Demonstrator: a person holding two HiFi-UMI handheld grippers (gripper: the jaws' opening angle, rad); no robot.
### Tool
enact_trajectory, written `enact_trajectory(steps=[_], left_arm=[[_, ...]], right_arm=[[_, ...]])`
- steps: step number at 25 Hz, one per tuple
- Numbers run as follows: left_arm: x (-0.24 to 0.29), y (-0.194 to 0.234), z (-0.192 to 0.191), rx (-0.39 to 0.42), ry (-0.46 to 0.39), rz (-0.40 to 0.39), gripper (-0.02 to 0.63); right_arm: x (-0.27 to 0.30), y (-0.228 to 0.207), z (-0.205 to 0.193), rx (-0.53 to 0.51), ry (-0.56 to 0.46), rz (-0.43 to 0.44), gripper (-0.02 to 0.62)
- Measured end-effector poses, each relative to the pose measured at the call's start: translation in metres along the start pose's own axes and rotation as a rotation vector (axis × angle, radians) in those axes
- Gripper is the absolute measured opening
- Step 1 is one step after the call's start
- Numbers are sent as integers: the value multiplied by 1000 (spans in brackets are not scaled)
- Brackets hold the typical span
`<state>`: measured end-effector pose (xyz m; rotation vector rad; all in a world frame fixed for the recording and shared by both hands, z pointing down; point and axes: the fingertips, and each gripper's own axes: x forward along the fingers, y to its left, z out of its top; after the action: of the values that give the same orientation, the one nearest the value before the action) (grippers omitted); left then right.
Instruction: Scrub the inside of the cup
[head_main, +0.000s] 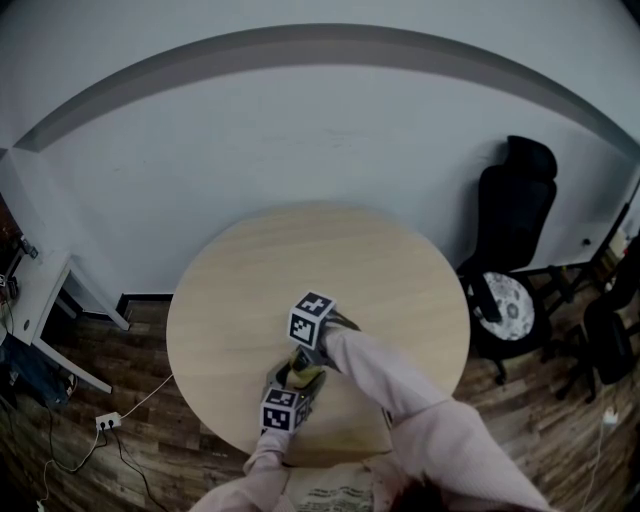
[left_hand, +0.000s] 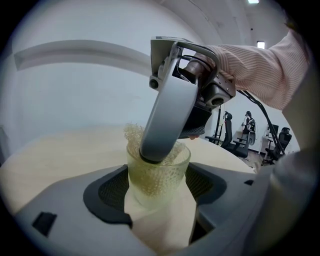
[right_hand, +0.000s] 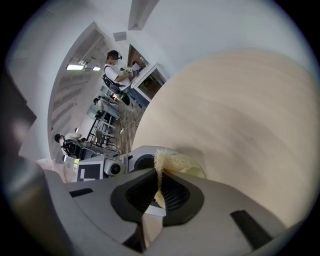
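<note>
Glass cup (left_hand: 160, 170): it sits clamped between the jaws of your left hand-held gripper (left_hand: 157, 195). The jaws are set wide, with the pads pressed on the cup's two sides. Your right hand-held gripper (right_hand: 160, 187) is narrow, pinched on a yellow mesh scrubber (right_hand: 167, 161), and its tip reaches down through the cup's mouth. Most of the mesh is packed inside the cup. One corner stands above the rim.

Step in hand, as judged: scrubbing the inner wall. Hold the left clamp firm. Work the mesh round the wall by rolling the right wrist, then press it to the cup's bottom. Do not lever the right tip against the rim, because glass may slip or chip under side load.

Clearance: the cup is over the round wooden surface (head_main: 380, 270), near the edge on your side. Whether the cup's base touches the surface cannot be told. Beyond the cup the surface is bare, so shift away from yourself if needed. A black chair (head_main: 515, 215) stands well apart from the cup, to its right.
</note>
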<state>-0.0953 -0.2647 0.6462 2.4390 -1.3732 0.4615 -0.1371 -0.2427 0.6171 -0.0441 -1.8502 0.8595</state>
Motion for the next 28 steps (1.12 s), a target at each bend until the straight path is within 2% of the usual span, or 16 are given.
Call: enact_trajectory(steps=[5, 15, 28], left_arm=[[0, 0, 0, 0, 7, 3, 350], [-1, 1, 1, 5, 5, 0, 350], [-1, 1, -1, 1, 17, 0, 353]], right_arm=[[-7, -4, 7, 96, -58, 43, 26], [-13, -6, 10, 189, -118, 96, 26], [-15, -8, 6, 201, -136, 110, 26]])
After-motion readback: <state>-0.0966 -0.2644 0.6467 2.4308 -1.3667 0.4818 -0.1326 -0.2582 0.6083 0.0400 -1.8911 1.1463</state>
